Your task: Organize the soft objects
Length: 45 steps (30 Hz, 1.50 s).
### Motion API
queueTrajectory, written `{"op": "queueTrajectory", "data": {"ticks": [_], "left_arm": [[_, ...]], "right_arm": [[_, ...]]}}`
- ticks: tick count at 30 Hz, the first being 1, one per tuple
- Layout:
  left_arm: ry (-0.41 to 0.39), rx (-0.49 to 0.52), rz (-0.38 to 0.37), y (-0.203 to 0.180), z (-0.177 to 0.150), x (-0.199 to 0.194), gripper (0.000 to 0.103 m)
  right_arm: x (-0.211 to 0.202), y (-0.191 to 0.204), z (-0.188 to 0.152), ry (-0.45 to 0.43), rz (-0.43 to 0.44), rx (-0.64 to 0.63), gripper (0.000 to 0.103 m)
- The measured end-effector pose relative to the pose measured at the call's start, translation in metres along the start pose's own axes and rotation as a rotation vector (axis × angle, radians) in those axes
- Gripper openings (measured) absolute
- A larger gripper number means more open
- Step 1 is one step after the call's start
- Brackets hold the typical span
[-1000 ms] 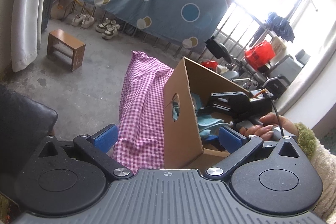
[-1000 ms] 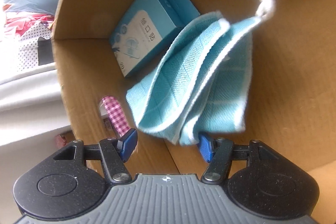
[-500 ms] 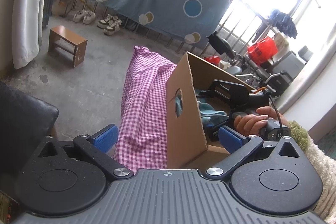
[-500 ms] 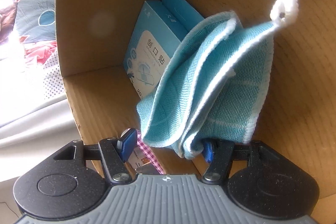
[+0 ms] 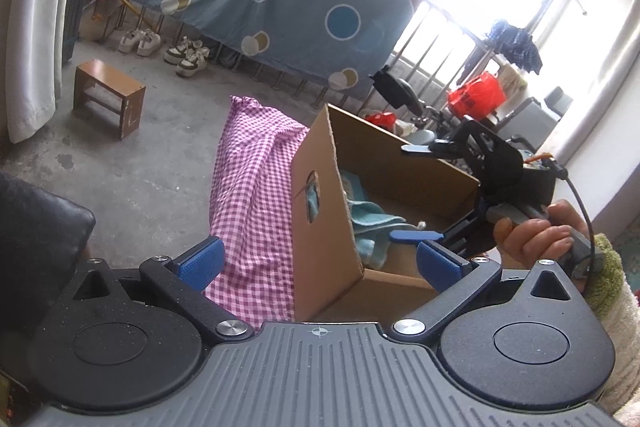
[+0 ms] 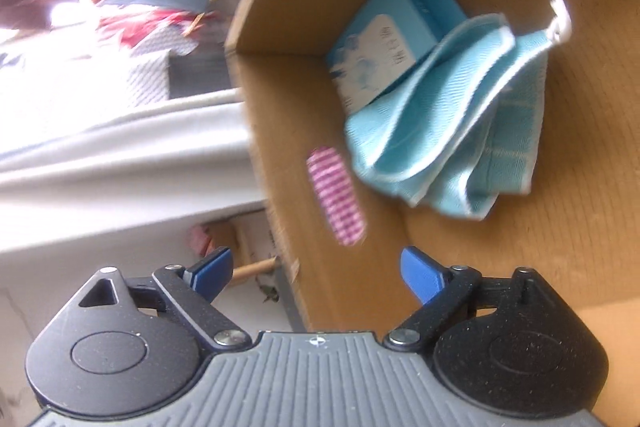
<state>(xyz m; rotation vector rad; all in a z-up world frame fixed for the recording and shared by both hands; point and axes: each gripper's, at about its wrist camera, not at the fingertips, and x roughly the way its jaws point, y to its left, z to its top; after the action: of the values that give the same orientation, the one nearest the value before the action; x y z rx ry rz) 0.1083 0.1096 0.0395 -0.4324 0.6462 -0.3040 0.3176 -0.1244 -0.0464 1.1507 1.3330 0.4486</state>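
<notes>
Teal cloth [image 6: 448,123] lies crumpled on the floor of the cardboard box [image 6: 560,227], its folds leaning against a light-blue carton [image 6: 384,39] in the far corner, with a white loop at one corner of the cloth resting by the box wall. The right gripper [image 6: 316,271] has just been opening; its jaws now stand wide with nothing between the pads, straddling the near box wall, apart from the cloth. The left gripper [image 5: 316,261] is spread wide and holds nothing, pointing at the box's outer side above the pink checked fabric [image 5: 256,195] that the box stands on. A hand [image 5: 536,235] grips the right gripper's handle.
</notes>
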Motion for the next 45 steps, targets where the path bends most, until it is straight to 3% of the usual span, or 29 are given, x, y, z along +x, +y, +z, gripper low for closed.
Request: {"op": "queueTrajectory", "data": {"ticks": [9,16,20,24,31,34,37,45], "left_arm": [[0.019,0.043,-0.021,-0.015,-0.015,-0.009,0.102],[0.073,0.024,-0.022,-0.024,-0.037,-0.007,0.103],[0.107,-0.006,-0.033,-0.027,-0.05,-0.005,0.103],[0.083,0.021,-0.036,-0.033,-0.058,-0.009,0.103],[0.076,0.083,-0.061,-0.044,-0.064,-0.01,0.103],[0.07,0.107,-0.08,-0.045,-0.066,-0.013,0.103],[0.048,0.162,-0.042,-0.048,-0.069,-0.017,0.103],[0.126,0.23,-0.013,-0.052,-0.079,-0.004,0.103]], "right_arm": [[-0.066,0.022,-0.067,-0.017,0.111,-0.237,0.095],[-0.113,0.026,-0.135,-0.111,0.066,-0.469,0.102],[-0.135,0.023,-0.17,-0.227,-0.018,-0.599,0.103],[-0.147,0.029,-0.203,-0.365,-0.189,-0.747,0.103],[-0.135,0.039,-0.244,-0.508,-0.473,-0.958,0.103],[-0.13,0.038,-0.249,-0.536,-0.502,-0.987,0.103],[-0.126,0.035,-0.253,-0.576,-0.516,-0.995,0.103],[-0.113,0.017,-0.251,-0.578,-0.474,-0.992,0.103]]}}
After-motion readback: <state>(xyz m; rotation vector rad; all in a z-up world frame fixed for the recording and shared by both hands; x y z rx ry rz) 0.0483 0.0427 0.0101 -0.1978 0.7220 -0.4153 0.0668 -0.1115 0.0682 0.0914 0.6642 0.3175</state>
